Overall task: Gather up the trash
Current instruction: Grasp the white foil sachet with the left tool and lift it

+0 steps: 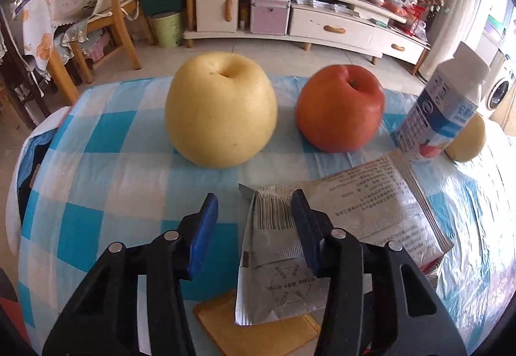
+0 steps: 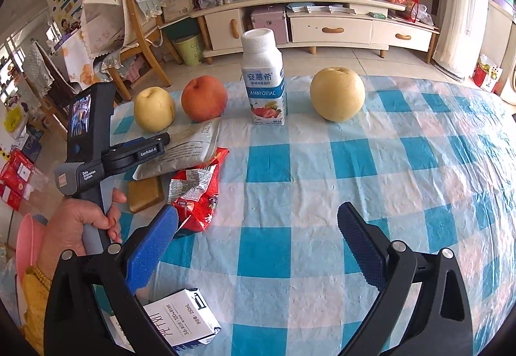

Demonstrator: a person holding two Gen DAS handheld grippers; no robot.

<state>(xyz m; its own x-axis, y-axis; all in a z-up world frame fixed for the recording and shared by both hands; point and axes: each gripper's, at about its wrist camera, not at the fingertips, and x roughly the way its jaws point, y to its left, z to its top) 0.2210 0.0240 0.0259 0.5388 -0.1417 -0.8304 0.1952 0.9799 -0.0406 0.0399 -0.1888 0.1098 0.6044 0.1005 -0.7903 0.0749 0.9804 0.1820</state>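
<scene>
At the checked table [image 2: 354, 162], the left gripper [image 1: 254, 223] straddles the edge of a silver packet [image 1: 371, 204] lying before the apple [image 1: 340, 107], pads apparently not yet biting, while the right gripper [image 2: 258, 240] hangs wide open, empty, awaiting other litter.

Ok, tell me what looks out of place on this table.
Among upright fruit and a yogurt bottle, litter stands out: a crumpled red snack bag, a flat grey packet lying partly over it with the left gripper at its edge, and a small white carton tipped on its side.
</scene>
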